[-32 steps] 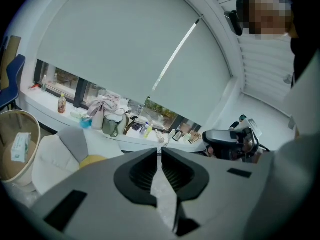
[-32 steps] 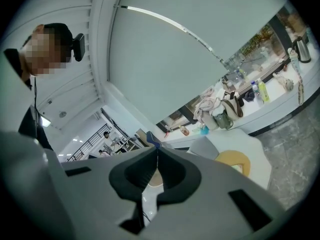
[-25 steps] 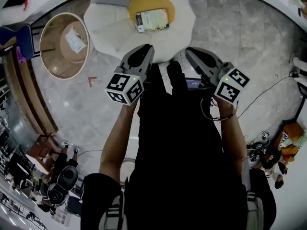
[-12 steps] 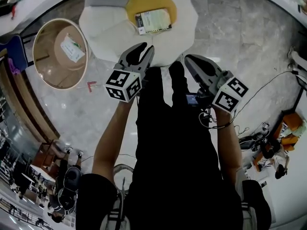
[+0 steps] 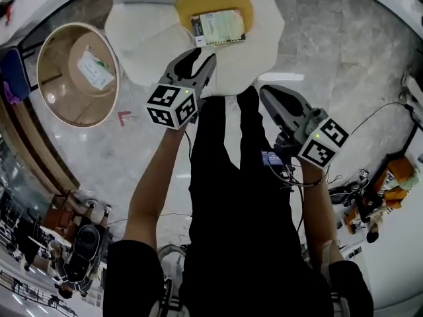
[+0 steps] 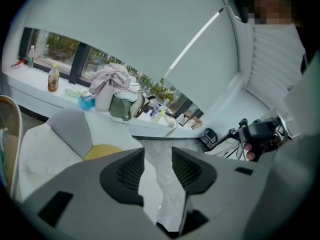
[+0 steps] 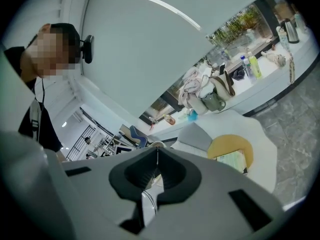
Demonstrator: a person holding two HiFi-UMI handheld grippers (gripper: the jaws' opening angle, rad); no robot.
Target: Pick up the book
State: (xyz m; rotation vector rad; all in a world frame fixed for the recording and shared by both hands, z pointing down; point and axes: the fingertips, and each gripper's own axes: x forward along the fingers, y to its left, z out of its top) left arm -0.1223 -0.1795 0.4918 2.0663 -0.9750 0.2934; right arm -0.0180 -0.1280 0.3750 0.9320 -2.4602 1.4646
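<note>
1. Upper left: a round tan basket point(image 5: 66, 101) holds a white packet point(image 5: 94, 69) lying flat.
2. Top centre, the book point(image 5: 220, 27) lies flat on the yellow middle of a fried-egg cushion point(image 5: 142, 35) — long axis left to right, dark edge at left.
3. Left gripper point(image 5: 201, 57) — jaws opening, nothing between them; right gripper point(image 5: 266, 92) has its jaws pressed together, empty.

The grey marble floor point(image 5: 344, 51) bore a white egg-shaped cushion point(image 5: 149, 28). A book point(image 5: 221, 26) lay on the cushion's yellow middle, and a round wooden basket point(image 5: 66, 98) stood just left of the cushion.
</note>
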